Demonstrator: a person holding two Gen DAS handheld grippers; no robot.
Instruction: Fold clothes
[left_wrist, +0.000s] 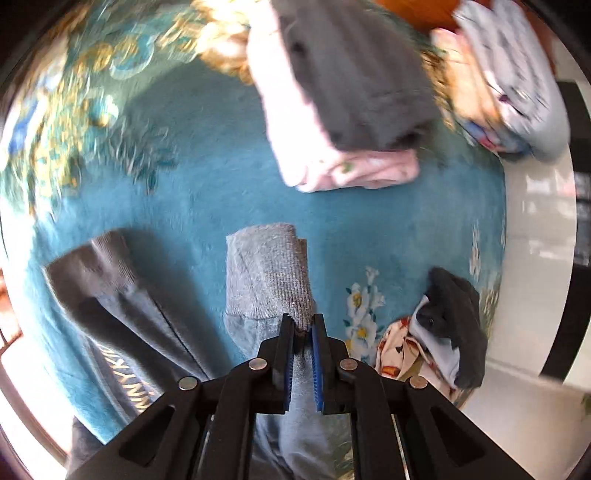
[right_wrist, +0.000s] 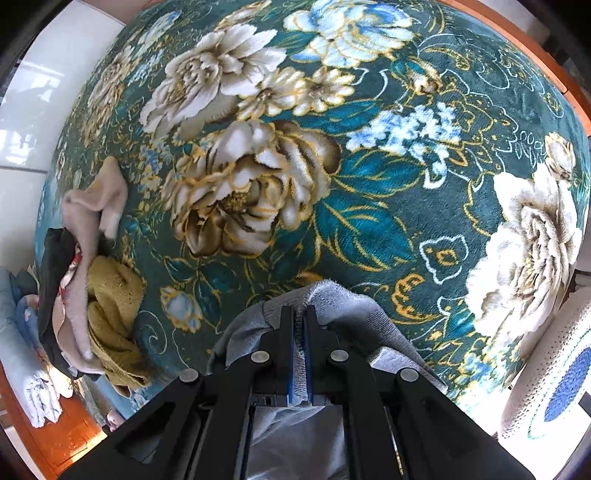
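My left gripper (left_wrist: 303, 326) is shut on the grey knit garment (left_wrist: 267, 277), pinching it by a ribbed cuff end that sticks out above the teal floral blanket (left_wrist: 177, 177). A darker grey part with lettering (left_wrist: 110, 295) hangs to its left. My right gripper (right_wrist: 299, 317) is shut on another edge of the same grey garment (right_wrist: 343, 302), held over the flowered blanket (right_wrist: 332, 166). Grey fabric bunches around both jaws and drapes under them.
In the left wrist view a folded stack of pink and dark grey clothes (left_wrist: 343, 103) lies ahead, another folded pile (left_wrist: 509, 81) at the far right, and a loose heap (left_wrist: 436, 332) near the blanket's right edge. In the right wrist view unfolded clothes (right_wrist: 92, 288) lie at left; a white cushion (right_wrist: 554, 376) sits right.
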